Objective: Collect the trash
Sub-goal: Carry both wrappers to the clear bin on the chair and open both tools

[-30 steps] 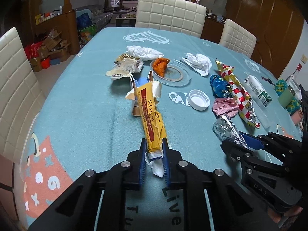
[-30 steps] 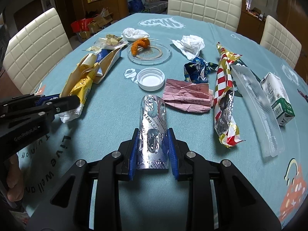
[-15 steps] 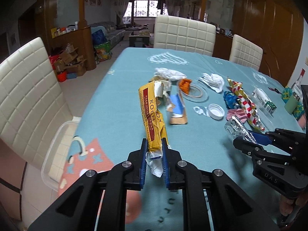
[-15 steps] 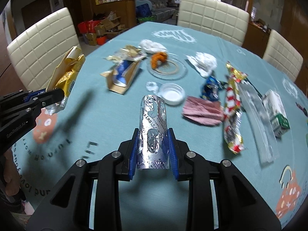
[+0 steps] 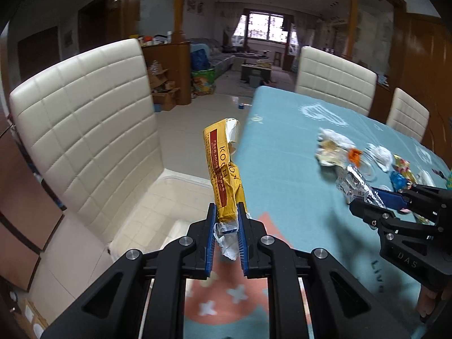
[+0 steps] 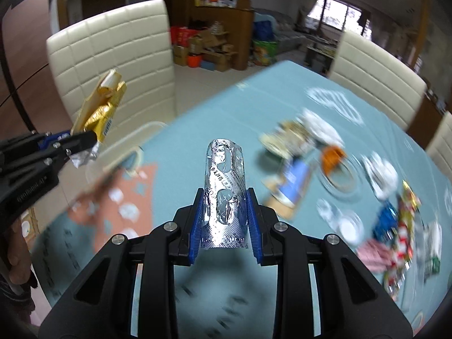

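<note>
— Blue pads of the left gripper pinch a crumpled yellow wrapper by its torn white end, nearly closed, held in the air beyond the table's left edge.
— And the right gripper?
— Narrowly parted, clamped on a curled silver blister pack above the teal tablecloth.
— Containers?
— One clear plastic bin beside the white chair; I cannot tell what it holds. Other litter lies blurred, far right.
</note>
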Demonstrator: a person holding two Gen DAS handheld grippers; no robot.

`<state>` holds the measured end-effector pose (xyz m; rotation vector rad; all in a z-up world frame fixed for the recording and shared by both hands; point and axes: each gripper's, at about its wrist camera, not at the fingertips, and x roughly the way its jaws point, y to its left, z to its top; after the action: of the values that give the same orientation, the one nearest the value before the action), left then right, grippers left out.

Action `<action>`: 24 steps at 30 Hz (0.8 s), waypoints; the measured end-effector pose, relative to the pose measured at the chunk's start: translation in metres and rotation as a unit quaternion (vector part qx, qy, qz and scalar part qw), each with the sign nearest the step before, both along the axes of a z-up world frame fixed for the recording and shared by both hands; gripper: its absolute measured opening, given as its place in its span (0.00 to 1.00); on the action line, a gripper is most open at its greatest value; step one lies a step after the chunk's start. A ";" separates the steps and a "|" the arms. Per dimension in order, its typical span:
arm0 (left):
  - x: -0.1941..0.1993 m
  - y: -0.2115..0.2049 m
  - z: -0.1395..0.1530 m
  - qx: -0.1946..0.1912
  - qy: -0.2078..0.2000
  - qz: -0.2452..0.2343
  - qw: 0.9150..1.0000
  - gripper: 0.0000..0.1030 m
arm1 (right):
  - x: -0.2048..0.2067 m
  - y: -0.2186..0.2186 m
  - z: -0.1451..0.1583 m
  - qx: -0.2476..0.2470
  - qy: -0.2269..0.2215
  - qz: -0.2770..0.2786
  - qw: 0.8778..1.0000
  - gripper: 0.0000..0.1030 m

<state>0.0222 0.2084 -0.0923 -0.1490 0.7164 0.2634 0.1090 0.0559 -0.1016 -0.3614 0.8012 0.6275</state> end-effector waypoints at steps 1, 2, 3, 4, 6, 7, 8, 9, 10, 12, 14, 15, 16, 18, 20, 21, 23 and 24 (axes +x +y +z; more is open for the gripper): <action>0.000 0.008 -0.002 0.000 0.002 0.007 1.000 0.14 | 0.002 0.012 0.002 0.002 -0.001 0.008 1.000 0.30; 0.001 0.013 -0.003 0.002 0.003 0.012 1.000 0.14 | 0.003 0.020 0.002 0.003 -0.002 0.013 1.000 0.30; 0.002 0.018 -0.004 0.003 0.004 0.017 1.000 0.14 | 0.005 0.029 0.004 0.002 -0.005 0.017 1.000 0.30; 0.003 0.025 -0.005 0.004 0.003 0.024 1.000 0.14 | 0.007 0.038 0.006 0.005 -0.007 0.020 1.000 0.30; 0.004 0.031 -0.006 0.007 0.002 0.028 1.000 0.14 | 0.011 0.050 0.010 0.014 -0.013 0.022 1.000 0.30; 0.006 0.034 -0.007 0.009 0.003 0.029 1.000 0.14 | 0.013 0.057 0.011 0.014 -0.018 0.023 0.999 0.29; 0.009 0.038 -0.009 0.011 0.006 0.031 0.999 0.14 | 0.015 0.061 0.011 0.013 -0.020 0.023 0.999 0.29; 0.011 0.040 -0.010 0.013 0.008 0.032 0.999 0.15 | 0.018 0.066 0.011 0.013 -0.020 0.024 0.999 0.29; 0.014 0.043 -0.012 0.015 0.010 0.034 0.999 0.15 | 0.021 0.070 0.010 0.013 -0.018 0.024 0.999 0.29; 0.018 0.047 -0.015 0.015 0.019 0.038 0.999 0.22 | 0.027 0.078 0.008 0.012 -0.009 0.024 1.000 0.29; 0.023 0.056 -0.021 -0.002 0.032 0.042 0.999 0.64 | 0.031 0.083 0.004 0.009 -0.004 0.024 1.000 0.29; 0.022 0.059 -0.022 -0.007 0.027 0.049 0.998 0.81 | 0.033 0.085 0.002 0.007 -0.003 0.024 1.000 0.29; 0.018 0.061 -0.021 -0.005 0.014 0.057 0.998 0.81 | 0.033 0.086 0.001 0.006 -0.001 0.025 1.000 0.29; 0.015 0.064 -0.021 0.001 0.009 0.060 0.998 0.81 | 0.035 0.090 -0.003 0.003 0.003 0.027 1.000 0.29; 0.013 0.067 -0.022 0.007 0.011 0.067 0.998 0.81 | 0.036 0.096 -0.006 0.002 0.008 0.032 0.999 0.30; 0.012 0.070 -0.023 0.007 0.012 0.070 0.997 0.81 | 0.036 0.097 -0.008 0.002 0.010 0.035 0.999 0.30; 0.008 0.076 -0.025 0.001 0.016 0.076 0.997 0.81 | 0.035 0.104 -0.010 0.002 0.012 0.043 0.999 0.31; 0.006 0.079 -0.025 -0.002 0.018 0.079 0.997 0.81 | 0.034 0.108 -0.010 0.002 0.012 0.047 0.999 0.31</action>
<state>0.0277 0.2874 -0.1178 -0.2060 0.7410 0.4172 0.1434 0.1638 -0.1119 -0.3908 0.8093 0.7227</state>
